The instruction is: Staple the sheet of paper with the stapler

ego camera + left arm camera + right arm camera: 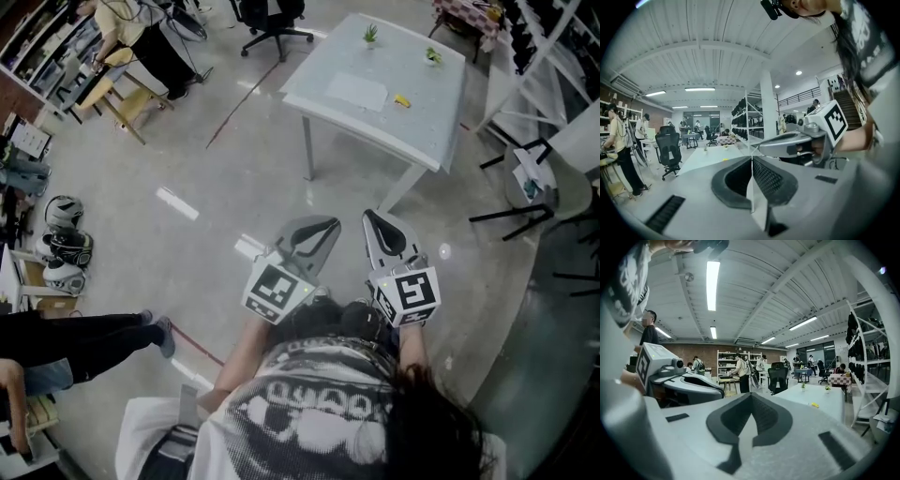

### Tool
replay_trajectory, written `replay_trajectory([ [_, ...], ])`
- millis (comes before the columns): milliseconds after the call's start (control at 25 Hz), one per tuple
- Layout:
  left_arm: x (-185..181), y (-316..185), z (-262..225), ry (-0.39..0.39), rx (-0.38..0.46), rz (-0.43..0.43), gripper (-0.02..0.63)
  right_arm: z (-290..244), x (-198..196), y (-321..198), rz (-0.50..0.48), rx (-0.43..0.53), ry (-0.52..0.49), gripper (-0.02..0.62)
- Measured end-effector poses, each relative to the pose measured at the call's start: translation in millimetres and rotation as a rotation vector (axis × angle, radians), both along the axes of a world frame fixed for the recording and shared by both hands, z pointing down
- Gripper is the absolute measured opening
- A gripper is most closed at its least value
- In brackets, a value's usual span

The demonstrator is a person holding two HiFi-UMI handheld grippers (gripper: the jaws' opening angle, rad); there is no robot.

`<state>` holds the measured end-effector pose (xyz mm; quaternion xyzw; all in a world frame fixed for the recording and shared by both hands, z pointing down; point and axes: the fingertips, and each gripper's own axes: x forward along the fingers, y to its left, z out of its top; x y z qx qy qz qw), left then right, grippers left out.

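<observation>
A white sheet of paper (357,91) lies on the pale table (422,131) at the far side of the floor. A small yellow stapler (401,100) rests just right of the sheet. My left gripper (314,234) and right gripper (380,225) are side by side close to my body, well short of the table, both shut with nothing between the jaws. In the left gripper view the shut left gripper (751,159) points toward the table (705,159). The right gripper view looks past the shut right gripper (751,397) to the stapler (814,405) on the table (825,401).
Two small potted plants (370,35) (432,56) stand at the table's far edge. A black office chair (272,23) is beyond it. There is a wooden chair (122,94) at the upper left, helmets (61,244) at the left, and a black chair frame (525,187) to the right. A person's legs (84,342) stretch in from the left.
</observation>
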<state>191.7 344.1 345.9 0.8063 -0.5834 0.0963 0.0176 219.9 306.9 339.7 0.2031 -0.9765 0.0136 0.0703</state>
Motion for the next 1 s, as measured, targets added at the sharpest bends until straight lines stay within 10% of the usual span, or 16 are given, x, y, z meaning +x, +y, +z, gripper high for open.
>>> replay_trajectory([
  [600, -27, -40, 24, 0.015, -0.053, 0.030, 0.006, 31, -13, -44, 0.048, -0.095, 0.032, 0.002],
  [1000, -97, -158, 26, -0.027, -0.065, -0.058, 0.006, 37, -86, -173, -0.041, -0.091, 0.034, 0.002],
])
